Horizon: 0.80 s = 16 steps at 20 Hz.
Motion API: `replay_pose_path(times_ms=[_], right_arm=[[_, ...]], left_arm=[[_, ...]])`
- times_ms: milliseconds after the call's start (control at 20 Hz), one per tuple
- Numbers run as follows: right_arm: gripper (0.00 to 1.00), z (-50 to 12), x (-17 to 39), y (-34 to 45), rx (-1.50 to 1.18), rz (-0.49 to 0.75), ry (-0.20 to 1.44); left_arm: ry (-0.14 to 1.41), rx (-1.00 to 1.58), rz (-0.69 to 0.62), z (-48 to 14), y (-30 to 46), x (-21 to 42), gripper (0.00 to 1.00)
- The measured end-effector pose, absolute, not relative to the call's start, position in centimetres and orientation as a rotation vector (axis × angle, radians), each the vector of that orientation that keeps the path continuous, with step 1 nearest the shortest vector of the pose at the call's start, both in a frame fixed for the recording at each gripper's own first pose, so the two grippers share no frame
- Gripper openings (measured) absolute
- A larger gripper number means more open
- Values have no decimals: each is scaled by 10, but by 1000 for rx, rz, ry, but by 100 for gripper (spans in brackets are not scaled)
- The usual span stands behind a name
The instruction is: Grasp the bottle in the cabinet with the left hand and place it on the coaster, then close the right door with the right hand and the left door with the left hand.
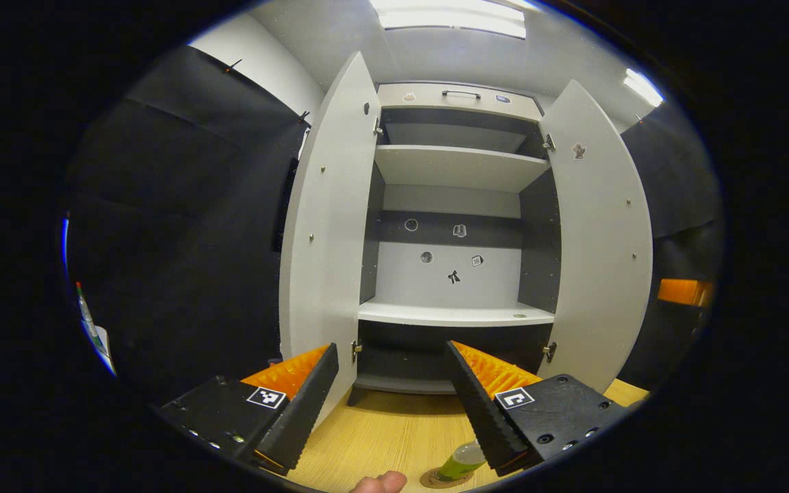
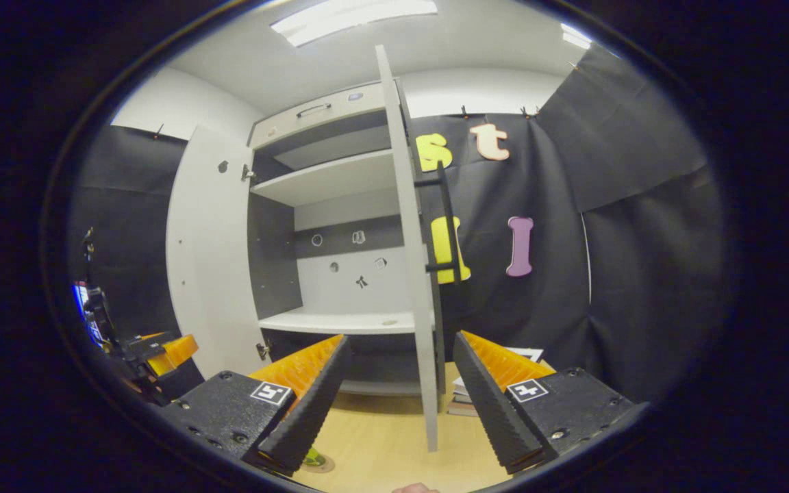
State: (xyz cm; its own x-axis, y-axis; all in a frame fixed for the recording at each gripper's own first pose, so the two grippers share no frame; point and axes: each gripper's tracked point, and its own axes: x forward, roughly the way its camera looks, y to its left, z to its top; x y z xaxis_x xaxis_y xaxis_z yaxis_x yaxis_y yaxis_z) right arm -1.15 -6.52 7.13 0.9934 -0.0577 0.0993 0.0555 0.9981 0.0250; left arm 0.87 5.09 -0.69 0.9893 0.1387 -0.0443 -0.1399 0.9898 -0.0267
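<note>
Bottle (image 1: 461, 460) stands on coaster (image 1: 444, 478), below the empty, spread left claw (image 1: 390, 383).

We see the white cabinet (image 1: 459, 226) at the centre of the left gripper view with both doors swung wide, the left door (image 1: 329, 226) and right door (image 1: 603, 246) flanking its bare shelves. At the bottom edge of that view the green-tinted bottle (image 1: 461, 460) stands on the round brown coaster (image 1: 435, 479). In the right gripper view the right door (image 2: 414, 274) shows edge-on at centre frame.
</note>
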Motion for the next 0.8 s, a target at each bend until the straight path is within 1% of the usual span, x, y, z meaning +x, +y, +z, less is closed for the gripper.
replay_pose_path(times_ms=[50, 100, 250, 350, 400, 450, 500, 550, 600, 650, 700, 750, 800], right_arm=[[95, 84, -16, -73, 12, -68, -119], [99, 97, -20, -82, 8, -83, -138], [99, 123, -29, -110, 33, -140, -168], [99, 134, -34, -139, 45, -212, -176], [95, 137, -34, -155, 47, -254, -178], [94, 139, -33, -170, 42, -299, -172], [99, 140, -30, -183, 35, -337, -162], [99, 140, -26, -193, 28, -363, -152], [95, 141, -22, -201, 27, -381, -144], [99, 140, -16, -208, 34, -394, -135], [99, 139, -11, -212, 45, -399, -126], [95, 137, -5, -214, 58, -396, -122], [95, 136, 0, -215, 73, -391, -117]], left_arm=[[46, -30, 146, -9, 53, 8, 95], [50, -34, 149, -12, 54, 9, 95], [60, -47, 158, -17, 55, 5, 95], [66, -44, 167, -19, 57, 4, 95], [66, -40, 172, -18, 58, 3, 95], [66, -38, 174, -19, 58, 2, 95], [68, -38, 173, -20, 58, 1, 95], [69, -39, 171, -20, 56, 1, 95], [71, -40, 168, -21, 55, 0, 95], [74, -38, 165, -21, 53, -1, 95], [76, -34, 163, -23, 52, -1, 95], [77, -29, 162, -23, 51, -1, 95], [77, -23, 158, -23, 50, -1, 95]])
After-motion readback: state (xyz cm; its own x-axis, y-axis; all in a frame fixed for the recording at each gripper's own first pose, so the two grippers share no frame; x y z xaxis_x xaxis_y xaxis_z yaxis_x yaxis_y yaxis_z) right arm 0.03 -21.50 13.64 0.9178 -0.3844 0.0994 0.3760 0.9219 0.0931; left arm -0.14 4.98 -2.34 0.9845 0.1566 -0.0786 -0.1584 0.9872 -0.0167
